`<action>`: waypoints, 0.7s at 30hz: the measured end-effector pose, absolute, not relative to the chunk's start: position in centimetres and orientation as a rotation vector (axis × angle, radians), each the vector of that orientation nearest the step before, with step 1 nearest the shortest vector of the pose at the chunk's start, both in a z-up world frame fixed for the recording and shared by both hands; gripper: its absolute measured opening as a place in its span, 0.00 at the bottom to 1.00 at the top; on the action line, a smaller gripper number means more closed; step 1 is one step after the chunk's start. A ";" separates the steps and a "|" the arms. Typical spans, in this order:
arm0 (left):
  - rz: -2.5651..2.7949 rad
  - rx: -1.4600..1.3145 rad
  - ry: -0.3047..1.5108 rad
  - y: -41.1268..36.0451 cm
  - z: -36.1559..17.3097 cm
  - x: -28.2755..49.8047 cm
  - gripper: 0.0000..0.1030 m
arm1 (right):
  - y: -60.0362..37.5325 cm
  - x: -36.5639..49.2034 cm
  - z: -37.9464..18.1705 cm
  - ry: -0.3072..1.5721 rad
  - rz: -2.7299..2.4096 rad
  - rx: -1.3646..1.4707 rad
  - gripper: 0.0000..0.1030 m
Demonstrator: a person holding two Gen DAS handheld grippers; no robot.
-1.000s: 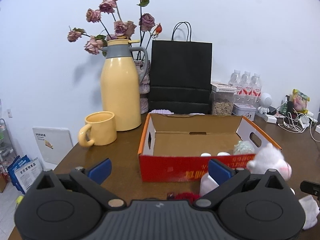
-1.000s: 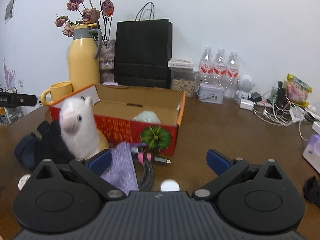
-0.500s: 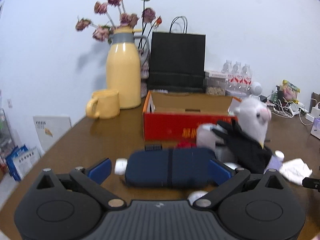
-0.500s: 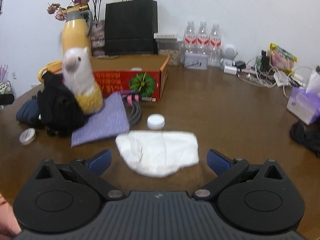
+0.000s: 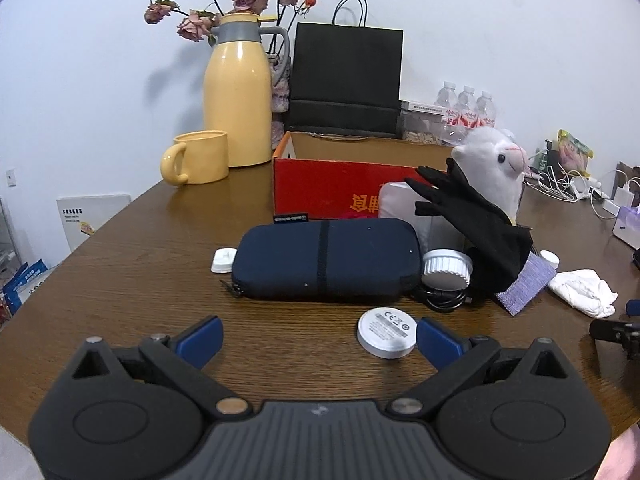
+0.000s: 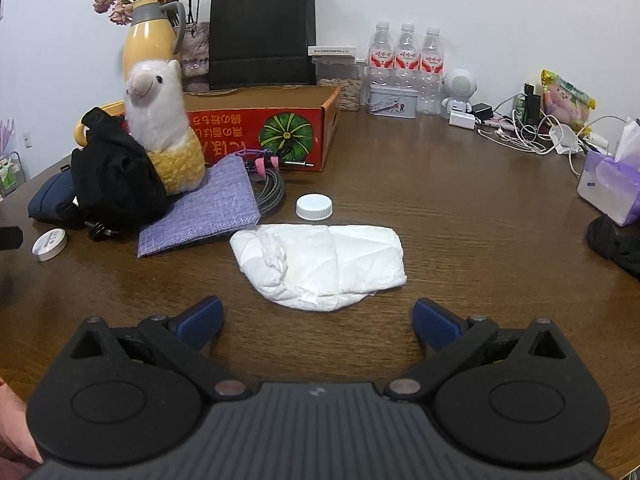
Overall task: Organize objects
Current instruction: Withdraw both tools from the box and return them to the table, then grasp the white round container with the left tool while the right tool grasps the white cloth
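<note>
We see both tongs low over the brown tabletop [image 6: 440, 184], each spread wide with nothing between the blue pads. The left tongs [image 5: 318, 338] face a navy case [image 5: 326, 258] that lies flat straight ahead, well beyond the fingertips; a white disc [image 5: 387, 338] sits just inside the right-hand pad, close to it, though we cannot tell whether they touch. A small white puck [image 5: 223, 260] rests beside the case's left end, and a white jar lid [image 5: 445, 269] and a coiled black cable [image 5: 442, 300] lie at its right end. A black glove [image 5: 476, 220] drapes over a white alpaca plush [image 5: 494, 174], which stands on a purple cloth [image 6: 200, 210]. Behind them is the open red box [image 5: 324, 192]. The right tongs [image 6: 316, 320] face a crumpled white tissue [image 6: 324, 264], which lies centred just ahead of the gap between the fingers, apart from both pads. Past the tissue sits a white cap [image 6: 314, 207], and to its left the purple cloth.
</note>
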State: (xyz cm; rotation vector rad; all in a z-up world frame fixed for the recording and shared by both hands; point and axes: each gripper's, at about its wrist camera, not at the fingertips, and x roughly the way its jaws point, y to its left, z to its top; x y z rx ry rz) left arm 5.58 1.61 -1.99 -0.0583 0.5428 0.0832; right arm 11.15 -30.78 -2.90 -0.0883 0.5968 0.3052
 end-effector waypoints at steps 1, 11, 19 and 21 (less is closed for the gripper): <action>0.081 -0.057 0.543 1.5 -2.0 5.6 1.00 | -30.7 11.2 -2.8 0.591 0.301 -0.089 1.00; 0.062 -0.012 0.587 -0.1 -2.7 7.2 1.00 | -29.8 14.1 -2.5 0.640 0.308 -0.101 1.00; 0.005 -0.039 0.610 -0.5 -3.0 8.4 0.43 | -30.1 14.7 -1.7 0.622 0.326 -0.098 1.00; 0.002 -0.043 0.604 -0.7 -3.0 8.5 0.37 | -30.0 14.9 -1.8 0.630 0.331 -0.101 1.00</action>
